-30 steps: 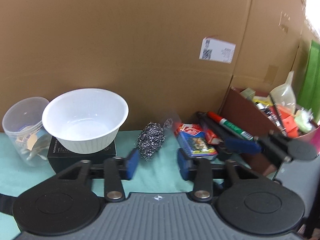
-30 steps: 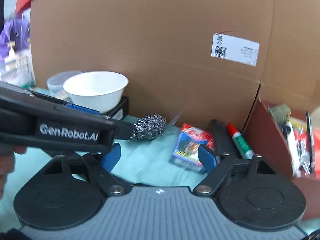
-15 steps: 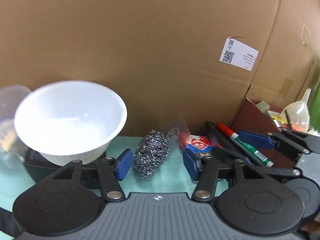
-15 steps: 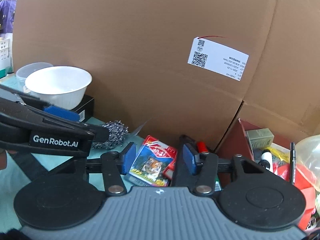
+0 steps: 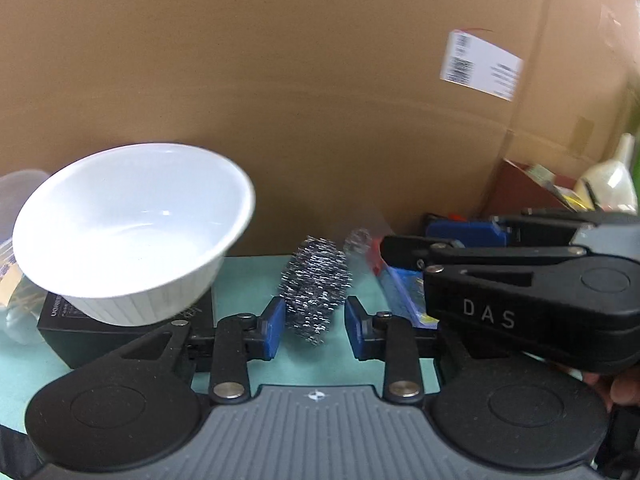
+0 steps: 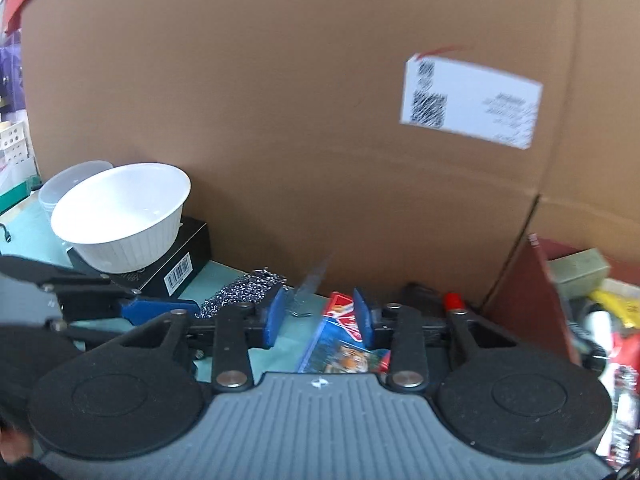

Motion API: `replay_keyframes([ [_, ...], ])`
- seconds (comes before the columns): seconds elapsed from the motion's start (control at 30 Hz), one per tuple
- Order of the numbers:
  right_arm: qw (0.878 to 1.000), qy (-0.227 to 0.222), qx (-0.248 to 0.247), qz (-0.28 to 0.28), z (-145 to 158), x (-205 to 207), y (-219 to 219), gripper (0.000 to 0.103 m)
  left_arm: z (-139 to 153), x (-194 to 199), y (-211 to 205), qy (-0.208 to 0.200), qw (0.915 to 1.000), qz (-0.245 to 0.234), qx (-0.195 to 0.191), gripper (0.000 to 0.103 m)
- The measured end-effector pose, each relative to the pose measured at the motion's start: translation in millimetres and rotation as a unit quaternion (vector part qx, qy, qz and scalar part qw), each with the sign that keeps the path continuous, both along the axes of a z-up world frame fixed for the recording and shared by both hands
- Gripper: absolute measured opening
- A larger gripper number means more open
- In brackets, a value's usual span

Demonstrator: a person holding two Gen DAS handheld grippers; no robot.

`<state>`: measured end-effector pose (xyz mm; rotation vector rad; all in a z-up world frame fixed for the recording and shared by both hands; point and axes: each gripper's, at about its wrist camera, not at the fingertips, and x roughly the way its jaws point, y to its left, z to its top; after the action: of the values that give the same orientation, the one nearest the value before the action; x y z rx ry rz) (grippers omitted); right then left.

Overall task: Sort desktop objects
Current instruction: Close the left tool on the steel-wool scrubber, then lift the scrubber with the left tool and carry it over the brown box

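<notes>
Silver steel-wool scouring ball (image 5: 318, 284) lies on the pale green table surface (image 5: 316, 368) near the table's back edge, in front of a large brown cardboard sheet (image 5: 280, 92). The left tool (image 5: 315, 326) stands with its blue-padded fingers parted on either side of the ball; whether the pads touch it cannot be told. To the left, a white ribbed plastic bowl (image 5: 132, 228) sits on a flat black carton (image 5: 80, 320), with a clear plastic tub (image 6: 70, 182) just behind it. The right tool (image 6: 319, 318) is likewise parted and holds nothing; its fingers frame the near end of a blue-and-red card packet printed with a tiger (image 6: 340, 344), which lies on the table to the right of the scouring ball (image 6: 244, 290). A red-capped marker (image 6: 453, 302) lies beyond the packet. At the table's right edge, a dark red open box (image 6: 532, 304) holds assorted small items. Each tool appears side-on in the other's view.
</notes>
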<state>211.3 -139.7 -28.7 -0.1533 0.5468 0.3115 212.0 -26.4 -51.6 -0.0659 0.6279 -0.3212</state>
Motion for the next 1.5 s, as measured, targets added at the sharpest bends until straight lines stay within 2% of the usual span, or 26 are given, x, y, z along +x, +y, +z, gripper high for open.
replay_keyframes([
  [0.13, 0.999, 0.03, 0.038, -0.002, -5, 17, 2, 0.026, -3, 8, 3, 0.019, 0.9996, 0.001, -0.019, 0.034],
  [0.2, 0.998, 0.037, 0.04, -0.003, -8, 23, 6, 0.02, -3, 8, -1, 0.022, 0.9997, -0.003, -0.013, 0.02],
  [0.23, 0.998, 0.041, 0.038, -0.002, -10, 26, 8, 0.016, -4, 9, -2, 0.027, 0.9995, -0.004, -0.013, 0.019],
  [0.27, 0.998, 0.048, 0.037, 0.0, -13, 30, 10, 0.006, -5, 9, -2, 0.032, 0.9993, -0.005, -0.015, 0.016],
  [0.33, 0.997, 0.062, 0.043, 0.009, -20, 33, 11, 0.0, -6, 6, -2, 0.034, 0.9993, -0.014, -0.01, 0.014],
  [0.43, 0.997, 0.058, 0.053, 0.014, -23, 22, 6, 0.0, -6, -2, 1, 0.033, 0.9992, -0.021, -0.004, 0.013],
  [0.67, 0.999, 0.014, 0.05, 0.009, -7, -19, -4, 0.0, 5, -29, 9, 0.031, 0.9988, -0.028, -0.026, 0.012],
  [0.83, 0.999, 0.002, 0.038, 0.009, 2, -34, -9, 0.001, 10, -62, 19, 0.017, 0.9995, -0.023, -0.015, 0.012],
  [0.9, 0.999, 0.004, 0.042, 0.007, 2, -28, -10, 0.013, 11, -75, 19, 0.016, 0.9997, -0.011, -0.015, 0.012],
  [0.97, 0.999, 0.008, 0.045, 0.006, 2, -25, -9, 0.032, 9, -82, 29, 0.02, 0.9996, 0.001, -0.019, 0.012],
  [1.07, 0.999, 0.009, 0.038, 0.013, -2, -13, 3, 0.032, 5, -96, 42, 0.029, 0.9992, 0.006, -0.025, 0.013],
  [1.13, 0.999, 0.011, 0.03, 0.018, -5, -3, 13, 0.032, 1, -88, 44, 0.034, 0.999, 0.009, -0.028, 0.013],
  [1.23, 0.999, 0.024, 0.021, 0.015, -14, 17, 28, 0.032, 0, -80, 42, 0.03, 0.9994, 0.004, -0.02, 0.018],
  [1.27, 0.999, 0.028, 0.018, 0.012, -18, 23, 31, 0.032, 0, -80, 43, 0.025, 0.9996, 0.005, -0.015, 0.024],
  [1.4, 0.999, 0.044, 0.013, 0.006, -29, 39, 38, 0.03, -1, -70, 42, 0.017, 0.9998, 0.007, -0.012, 0.035],
  [1.43, 0.998, 0.053, 0.015, 0.002, -31, 42, 38, 0.025, -2, -66, 40, 0.018, 0.9997, 0.007, -0.015, 0.038],
  [1.5, 0.998, 0.066, 0.023, -0.003, -34, 45, 36, 0.025, -4, -60, 40, 0.024, 0.9995, 0.01, -0.02, 0.049],
])
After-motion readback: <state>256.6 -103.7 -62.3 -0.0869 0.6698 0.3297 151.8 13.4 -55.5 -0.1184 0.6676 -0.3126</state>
